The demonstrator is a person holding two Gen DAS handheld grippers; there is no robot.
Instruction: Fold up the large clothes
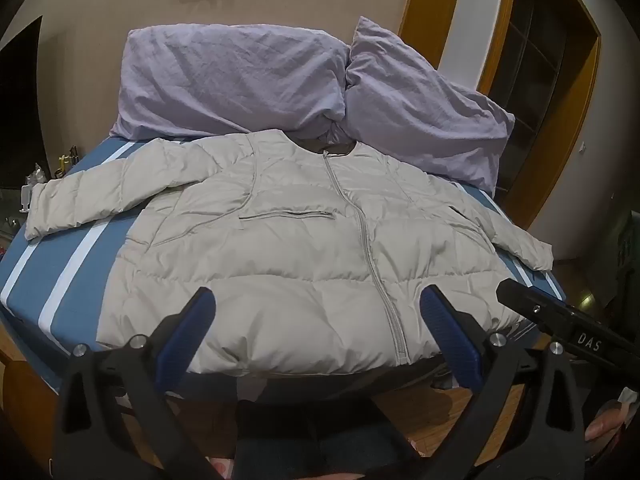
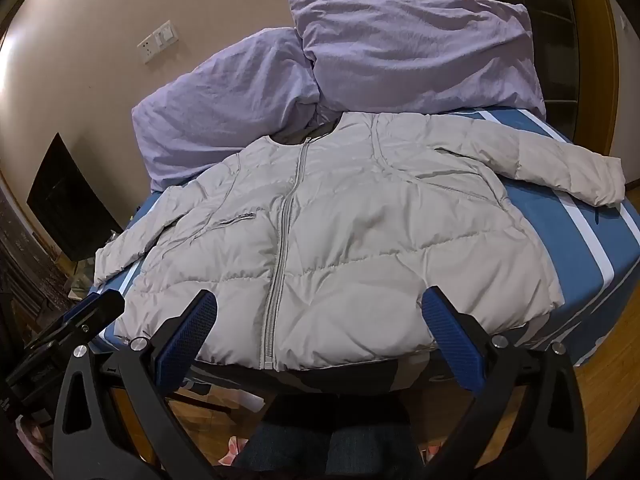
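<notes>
Left tool (image 1: 316, 304) spread wide, empty; right tool (image 2: 319, 304) likewise

Bed (image 1: 36, 280) edge cut off (left), nightstand (image 1: 36, 184) bits unclear.

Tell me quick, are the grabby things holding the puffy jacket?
Left hand-held gripper: open, holding nothing, above the jacket hem.
Right hand-held gripper: open, holding nothing, also above the hem.
</notes>
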